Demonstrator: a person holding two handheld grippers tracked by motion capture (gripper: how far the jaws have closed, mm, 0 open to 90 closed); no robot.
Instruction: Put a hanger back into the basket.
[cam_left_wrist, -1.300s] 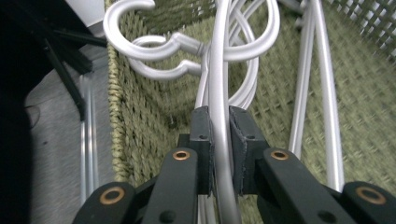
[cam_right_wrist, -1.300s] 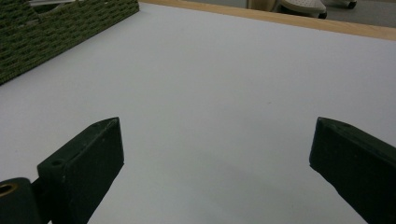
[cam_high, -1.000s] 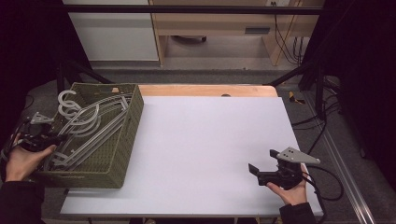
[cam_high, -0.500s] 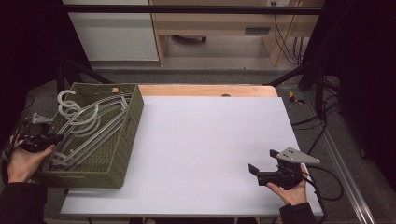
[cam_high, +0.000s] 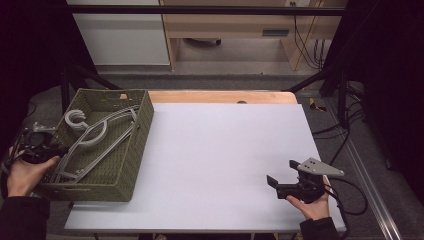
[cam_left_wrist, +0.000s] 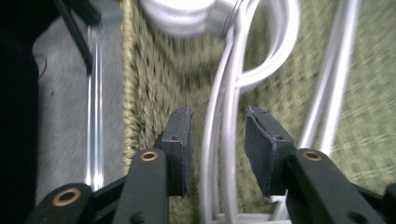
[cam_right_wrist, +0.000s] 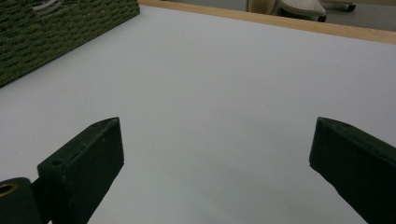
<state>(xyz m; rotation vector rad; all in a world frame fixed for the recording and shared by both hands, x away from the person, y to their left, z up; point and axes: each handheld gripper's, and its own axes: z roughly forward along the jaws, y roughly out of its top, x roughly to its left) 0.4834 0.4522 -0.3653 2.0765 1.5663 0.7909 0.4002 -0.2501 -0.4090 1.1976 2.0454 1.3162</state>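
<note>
Here, woven green basket (cam_high: 135, 150), white plastic hangers (cam_left_wrist: 224, 154) between parted left gripper (cam_left_wrist: 217, 140), right gripper (cam_right_wrist: 215, 158) wide apart.

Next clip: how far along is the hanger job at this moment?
Nothing looks done yet: the white hangers all lie in the green woven basket, none on the white table. In hand: the left hand-held gripper sits inside the basket with its jaws on either side of hanger rods, not closed. The right hand-held gripper rests open over bare table. Gripping and lifting a hanger out probably remain.
</note>
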